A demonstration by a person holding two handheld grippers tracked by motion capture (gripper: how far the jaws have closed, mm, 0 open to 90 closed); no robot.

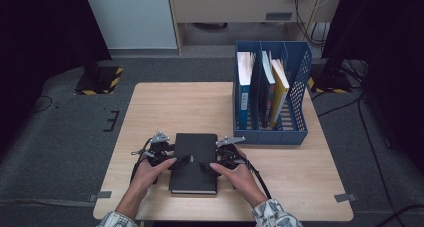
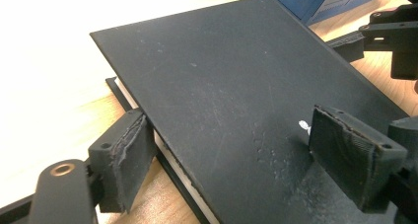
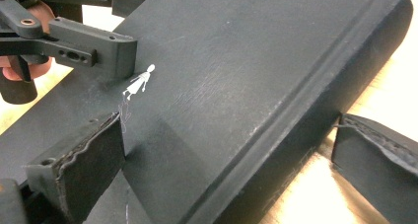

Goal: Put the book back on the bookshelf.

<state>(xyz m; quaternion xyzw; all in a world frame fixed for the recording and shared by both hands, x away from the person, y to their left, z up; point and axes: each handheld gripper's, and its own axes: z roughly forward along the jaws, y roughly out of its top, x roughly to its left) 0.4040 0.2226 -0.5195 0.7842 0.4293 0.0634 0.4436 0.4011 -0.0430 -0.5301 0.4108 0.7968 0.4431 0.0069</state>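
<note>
Matt black book (image 1: 193,159), wooden table (image 1: 165,107)

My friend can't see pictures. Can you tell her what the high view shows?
A person's two hands hold the left gripper and right gripper at either side of a black book lying flat on a wooden table. A blue rack behind holds upright books.

book (image 1: 193,163) flat on the surface (image 1: 165,107) right in front of me, my left tool (image 1: 180,161) and right tool (image 1: 206,166) straddling its side edges, file rack (image 1: 296,94) behind-right with books (image 1: 244,84) standing in it
</note>
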